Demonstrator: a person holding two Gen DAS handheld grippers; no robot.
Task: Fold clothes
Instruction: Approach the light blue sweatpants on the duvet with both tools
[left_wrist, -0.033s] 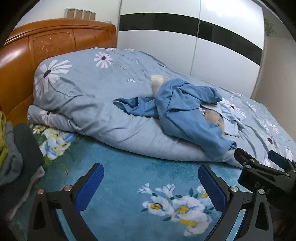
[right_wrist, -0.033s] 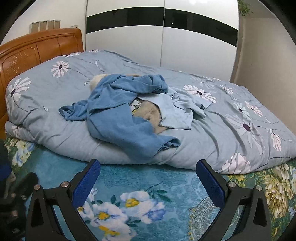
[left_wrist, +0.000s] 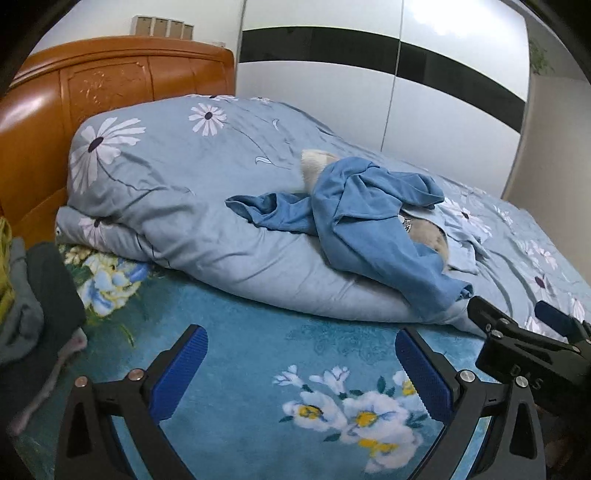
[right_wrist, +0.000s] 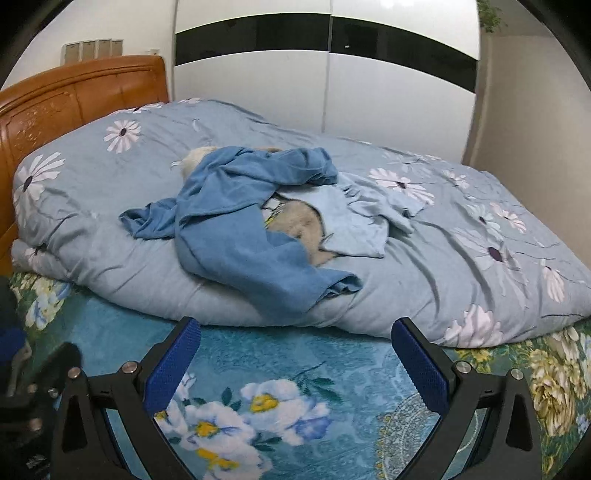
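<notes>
A crumpled blue garment (left_wrist: 362, 229) (right_wrist: 236, 229) lies on top of a bunched grey-blue floral duvet (left_wrist: 177, 206) (right_wrist: 461, 251), over a cream furry garment (left_wrist: 430, 240) (right_wrist: 299, 227) and a pale blue one (right_wrist: 354, 225). My left gripper (left_wrist: 299, 365) is open and empty, low over the teal floral sheet, short of the pile. My right gripper (right_wrist: 295, 358) is open and empty too, in front of the duvet. The right gripper also shows in the left wrist view (left_wrist: 517, 336) at the right edge.
The teal floral bedsheet (left_wrist: 258, 354) (right_wrist: 280, 365) spreads in front of the duvet. A wooden headboard (left_wrist: 74, 99) (right_wrist: 74, 96) stands at the left. A white and black wardrobe (left_wrist: 406, 92) is behind the bed. Dark and grey clothes (left_wrist: 33, 302) are stacked at the left.
</notes>
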